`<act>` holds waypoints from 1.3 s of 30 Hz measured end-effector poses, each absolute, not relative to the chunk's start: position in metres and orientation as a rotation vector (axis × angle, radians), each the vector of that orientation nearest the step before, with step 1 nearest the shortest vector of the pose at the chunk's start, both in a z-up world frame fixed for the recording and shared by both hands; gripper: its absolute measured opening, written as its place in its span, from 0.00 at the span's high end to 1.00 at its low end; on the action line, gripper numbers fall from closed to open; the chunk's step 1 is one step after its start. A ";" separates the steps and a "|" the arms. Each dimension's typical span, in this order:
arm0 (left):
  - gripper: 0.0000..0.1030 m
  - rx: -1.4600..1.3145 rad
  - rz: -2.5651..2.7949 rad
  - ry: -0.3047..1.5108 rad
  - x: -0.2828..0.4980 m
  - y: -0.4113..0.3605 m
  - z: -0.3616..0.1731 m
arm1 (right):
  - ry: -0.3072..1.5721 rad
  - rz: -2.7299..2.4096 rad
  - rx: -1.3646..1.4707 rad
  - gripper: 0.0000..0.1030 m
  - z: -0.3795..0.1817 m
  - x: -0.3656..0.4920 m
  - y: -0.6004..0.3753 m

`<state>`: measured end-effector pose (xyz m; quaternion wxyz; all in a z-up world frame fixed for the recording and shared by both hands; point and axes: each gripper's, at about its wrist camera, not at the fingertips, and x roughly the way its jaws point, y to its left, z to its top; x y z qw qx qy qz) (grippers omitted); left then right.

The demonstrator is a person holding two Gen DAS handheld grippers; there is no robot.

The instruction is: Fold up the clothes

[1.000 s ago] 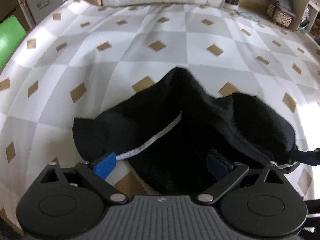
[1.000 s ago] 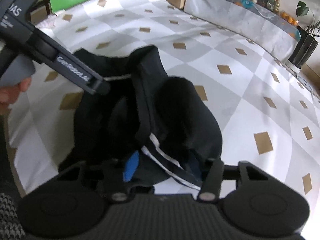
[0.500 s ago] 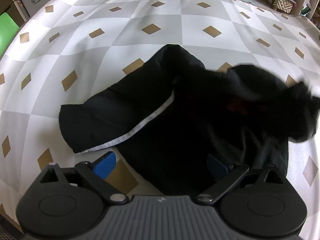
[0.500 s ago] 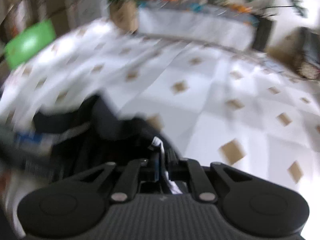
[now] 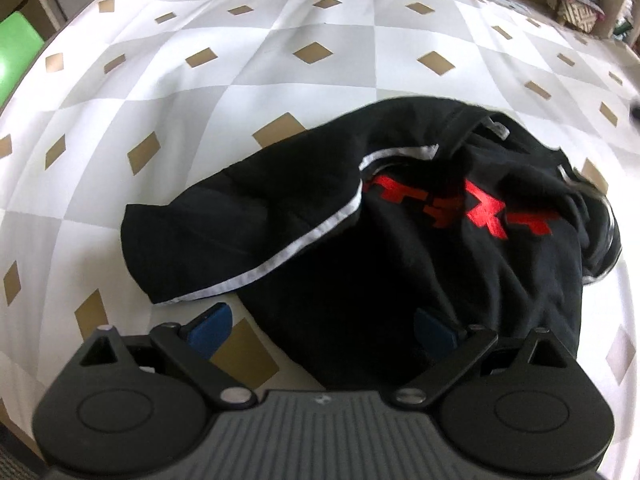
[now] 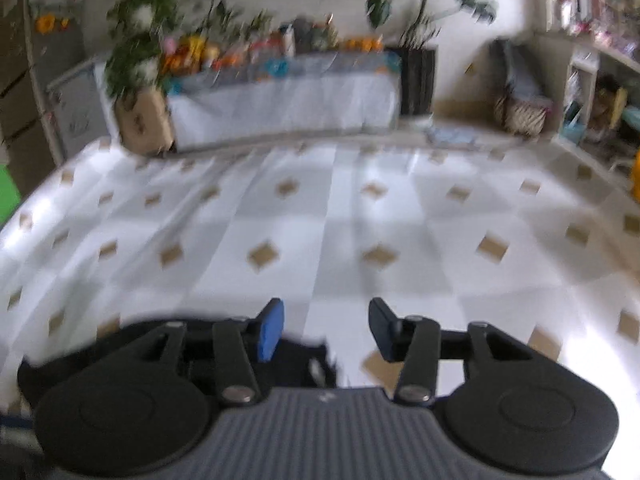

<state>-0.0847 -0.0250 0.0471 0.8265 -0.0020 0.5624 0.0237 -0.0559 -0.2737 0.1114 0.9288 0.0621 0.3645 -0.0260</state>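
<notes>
1. Crumpled black T-shirt with red print and white trim (image 5: 400, 232) lies on the grey-white checked tablecloth (image 5: 240, 80).
2. Left gripper (image 5: 324, 326) spread wide over its near hem.
3. Right gripper (image 6: 326, 330) spread, empty; its blurred view shows only a dark shirt edge.

From my left wrist view, the garment (image 5: 360, 232) lies crumpled on the table (image 5: 280, 80), just ahead of my left gripper (image 5: 320, 324), whose jaws straddle its near edge. My right gripper (image 6: 326, 330) sits above the table, the garment's edge just under its left side.
</notes>
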 end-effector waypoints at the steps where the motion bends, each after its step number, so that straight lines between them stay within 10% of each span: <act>1: 0.05 -0.008 0.050 1.191 -0.085 -0.024 0.048 | 0.781 -0.040 0.135 0.56 0.105 -0.057 -0.276; 17: 0.05 0.022 0.061 1.189 -0.084 -0.028 0.045 | 1.044 0.014 0.408 0.49 0.035 -0.076 -0.290; 21: 0.05 0.024 0.063 1.195 -0.084 -0.027 0.042 | 1.052 0.014 0.428 0.72 0.029 -0.069 -0.285; 25: 0.05 0.029 0.078 1.198 -0.083 -0.025 0.041 | 0.974 -0.002 0.407 0.89 0.044 -0.067 -0.288; 39: 0.05 0.053 0.154 1.201 -0.082 -0.019 0.039 | 0.479 -0.296 0.086 0.87 0.144 -0.079 -0.298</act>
